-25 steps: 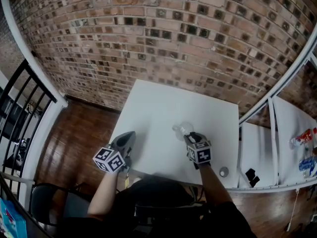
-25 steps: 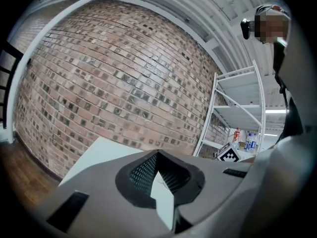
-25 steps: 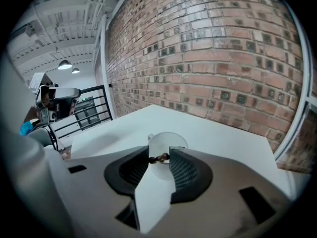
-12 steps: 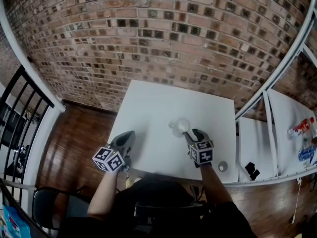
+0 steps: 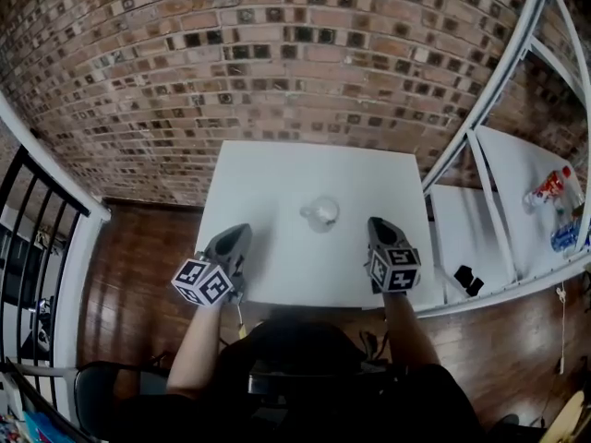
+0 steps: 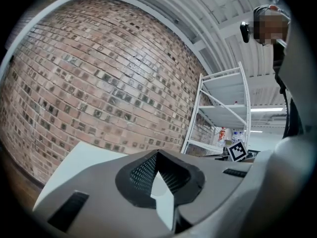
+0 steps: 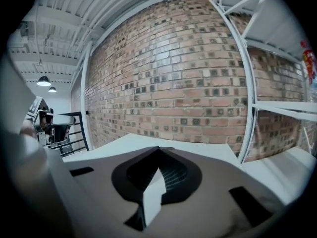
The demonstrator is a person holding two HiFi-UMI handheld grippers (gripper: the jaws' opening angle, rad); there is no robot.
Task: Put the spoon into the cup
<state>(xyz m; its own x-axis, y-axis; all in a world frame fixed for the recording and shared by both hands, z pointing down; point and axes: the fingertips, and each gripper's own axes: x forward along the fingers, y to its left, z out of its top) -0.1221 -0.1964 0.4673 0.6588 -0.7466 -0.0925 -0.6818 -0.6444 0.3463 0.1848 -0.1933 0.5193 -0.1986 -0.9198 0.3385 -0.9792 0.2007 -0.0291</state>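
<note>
- A small clear cup [image 5: 320, 214] is seen upright on a white square bench [image 5: 277, 178], near the middle and a little toward the near edge.
- Something pale is glimpsed inside the cup; it is too small to be told for certain as the spoon.
- The left gripper [image 5: 239, 236] is held over the near left edge of the bench, well apart from the cup. Its jaws are pressed together and nothing is pinched between them.
- The right gripper [image 5: 376, 224] is held over the near right part of the bench, clear of the cup and not touching it. Its jaws have just been closing and are now pressed together, with nothing between them.
- The cup is thus placed between the two grippers, somewhat farther from the person than either.
- A red brick wall [image 5: 277, 53] is seen behind the bench, a white metal shelf rack [image 5: 480, 146] to its right, and a dark wooden floor [image 5: 138, 247] to its left.
</note>
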